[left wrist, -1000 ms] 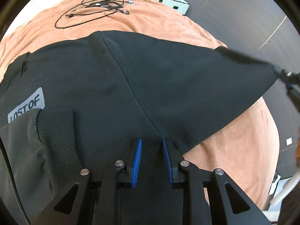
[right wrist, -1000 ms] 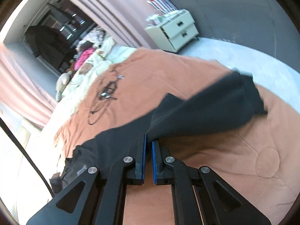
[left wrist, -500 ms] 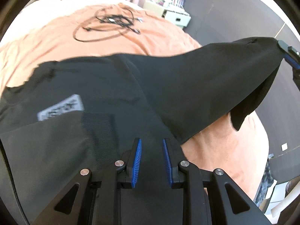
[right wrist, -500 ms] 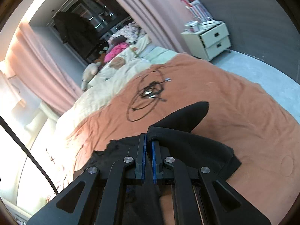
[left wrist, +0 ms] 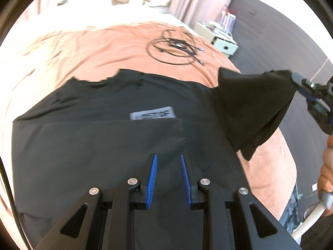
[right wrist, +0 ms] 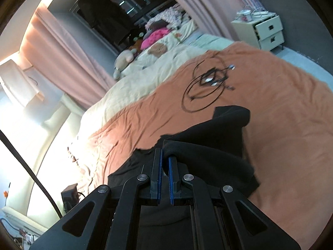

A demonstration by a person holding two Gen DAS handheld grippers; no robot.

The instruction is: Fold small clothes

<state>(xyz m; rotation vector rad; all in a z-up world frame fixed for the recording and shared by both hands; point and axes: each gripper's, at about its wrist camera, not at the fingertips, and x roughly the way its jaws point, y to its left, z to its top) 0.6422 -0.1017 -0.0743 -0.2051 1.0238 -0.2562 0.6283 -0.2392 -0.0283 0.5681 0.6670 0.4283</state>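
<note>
A black garment [left wrist: 100, 137] with a grey label [left wrist: 154, 113] lies spread on the orange bedspread [left wrist: 87, 48]. One part is folded over its near side. My left gripper [left wrist: 167, 162] is open just above the cloth, nothing between its blue pads. My right gripper [right wrist: 164, 158] is shut on the garment's sleeve [right wrist: 216, 145] and holds it lifted over the body of the garment. In the left wrist view the right gripper [left wrist: 306, 89] shows at the right with the sleeve [left wrist: 249, 108] hanging from it.
A coil of black cables [left wrist: 174, 48] lies on the bedspread beyond the garment, also seen in the right wrist view [right wrist: 208, 85]. A cream quilt with soft toys [right wrist: 145, 58] lies further back. A white nightstand [right wrist: 266, 31] stands by the wall.
My right gripper has carried the sleeve up and inward over the garment. The left gripper has shifted, so the label now lies ahead of it; it stays open.
</note>
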